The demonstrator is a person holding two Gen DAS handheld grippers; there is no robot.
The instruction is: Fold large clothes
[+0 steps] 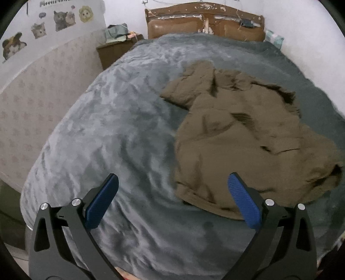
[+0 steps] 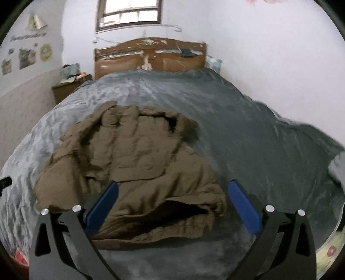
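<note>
An olive-brown padded coat (image 1: 241,137) with a dark fur-trimmed hood lies crumpled on a grey-blue blanket (image 1: 112,133) on a bed. In the right wrist view the coat (image 2: 133,163) lies straight ahead, hood (image 2: 185,127) at the far right, hem nearest me. My left gripper (image 1: 172,178) is open and empty, above the blanket near the coat's near left corner. My right gripper (image 2: 172,185) is open and empty, above the coat's hem. The left gripper's tip (image 2: 5,182) shows at the left edge of the right wrist view.
A brown wooden headboard (image 2: 151,58) stands at the far end of the bed. A dark nightstand (image 1: 114,51) with clutter sits left of it. A wall with cat pictures (image 1: 60,19) runs along the left. A window (image 2: 129,13) is above the headboard.
</note>
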